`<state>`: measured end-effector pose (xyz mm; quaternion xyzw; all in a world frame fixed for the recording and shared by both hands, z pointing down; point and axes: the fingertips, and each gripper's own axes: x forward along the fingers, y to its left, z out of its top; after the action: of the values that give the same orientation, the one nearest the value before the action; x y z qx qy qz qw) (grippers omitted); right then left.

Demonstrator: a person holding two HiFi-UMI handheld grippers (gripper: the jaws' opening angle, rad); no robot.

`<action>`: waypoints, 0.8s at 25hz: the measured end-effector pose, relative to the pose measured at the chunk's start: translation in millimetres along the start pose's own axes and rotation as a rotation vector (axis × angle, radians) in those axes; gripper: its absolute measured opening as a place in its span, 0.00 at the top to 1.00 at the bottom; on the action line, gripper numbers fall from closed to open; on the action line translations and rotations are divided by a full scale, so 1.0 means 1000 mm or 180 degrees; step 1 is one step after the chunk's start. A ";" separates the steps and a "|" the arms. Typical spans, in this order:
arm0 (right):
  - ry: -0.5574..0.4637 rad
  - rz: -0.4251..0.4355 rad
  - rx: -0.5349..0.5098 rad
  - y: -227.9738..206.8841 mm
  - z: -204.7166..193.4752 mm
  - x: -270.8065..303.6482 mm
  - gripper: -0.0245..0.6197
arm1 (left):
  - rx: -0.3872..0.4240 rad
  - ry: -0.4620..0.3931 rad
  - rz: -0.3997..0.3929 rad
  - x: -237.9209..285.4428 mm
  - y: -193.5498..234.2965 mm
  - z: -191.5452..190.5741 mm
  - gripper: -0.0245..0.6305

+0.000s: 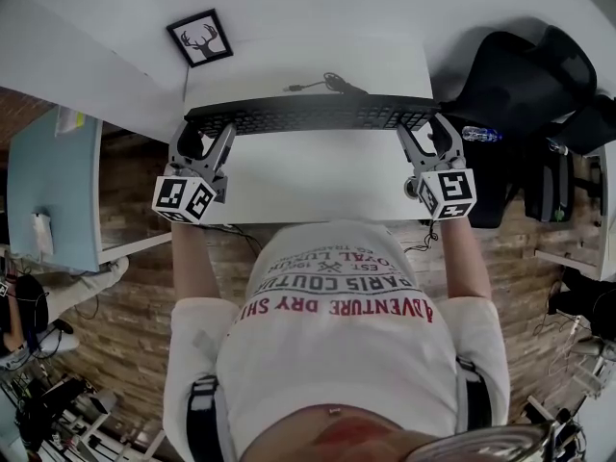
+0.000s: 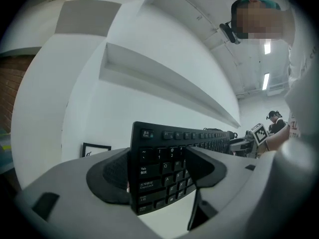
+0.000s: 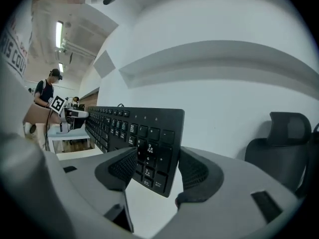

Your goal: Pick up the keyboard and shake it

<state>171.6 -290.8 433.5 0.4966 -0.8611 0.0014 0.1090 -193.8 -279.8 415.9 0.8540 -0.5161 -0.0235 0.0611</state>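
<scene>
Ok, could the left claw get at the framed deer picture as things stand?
Probably not yet: the left claw is shut on the keyboard at its left end, and the keyboard lies between it and the framed deer picture. With the keyboard put down, the way looks free.

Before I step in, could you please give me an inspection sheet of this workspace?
Surface: white desk against a white wall.
Job's things: black keyboard, held by both ends, tilted, apparently raised off the desk.
Clutter: framed deer picture at the far left corner; water bottle by the chair.
Grippers: left gripper closed on the keyboard's left end; right gripper closed on its right end.
Cables: the keyboard's cable trails on the desk behind it.
Surroundings: black office chair to the right; wood floor; light blue desk to the left.
</scene>
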 end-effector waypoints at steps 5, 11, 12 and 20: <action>0.0165 0.0038 0.0194 -0.006 -0.017 -0.004 0.53 | 0.0095 0.0121 0.0068 -0.002 -0.015 -0.001 0.46; 0.0300 0.0061 0.0246 -0.009 -0.029 -0.007 0.53 | 0.0061 0.0225 0.0109 -0.006 -0.023 -0.011 0.46; 0.0320 0.0077 0.0258 -0.009 -0.031 -0.007 0.53 | 0.0061 0.0237 0.0114 -0.006 -0.024 -0.012 0.46; 0.0457 0.0103 0.0358 -0.004 -0.044 -0.005 0.53 | 0.0061 0.0361 0.0132 -0.007 -0.021 -0.020 0.46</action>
<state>186.0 -283.8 474.7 0.4866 -0.8576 0.0871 0.1423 -176.4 -262.0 432.8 0.8436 -0.5297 0.0311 0.0826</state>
